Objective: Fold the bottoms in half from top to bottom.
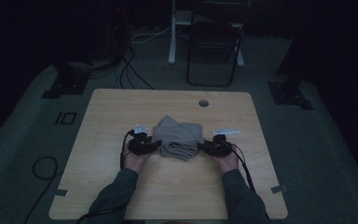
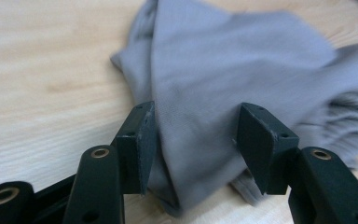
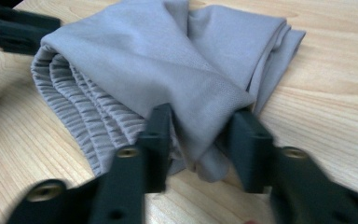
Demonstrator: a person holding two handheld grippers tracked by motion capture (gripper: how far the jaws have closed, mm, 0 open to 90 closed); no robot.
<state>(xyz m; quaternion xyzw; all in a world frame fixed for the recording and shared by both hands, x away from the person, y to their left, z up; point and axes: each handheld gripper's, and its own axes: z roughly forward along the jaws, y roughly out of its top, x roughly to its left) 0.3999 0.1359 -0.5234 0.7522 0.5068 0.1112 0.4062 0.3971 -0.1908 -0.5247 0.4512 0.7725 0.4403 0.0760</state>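
We see folded grey cloth (image 1: pixel 178 138) mid-bench (image 1: pixel 121 107). Left gripper (image 2: pixel 193 140): jaws wide, cloth fold between, unpinched. Right gripper (image 3: pixel 200 140): jaws part-open around cloth corner; grip unclear.

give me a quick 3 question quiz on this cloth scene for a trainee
1. True or false: the grey cloth lies bunched on the wooden table between the left claw and the right claw.
2. In the left claw view, how does the cloth sit at the left claw? A) a fold lies between open jaws B) hanging in the air C) well away from the jaws
3. Fill in: in the right claw view, the ribbed band of the cloth faces the table's ____ edge.

Key: 1 true; 2 A; 3 near
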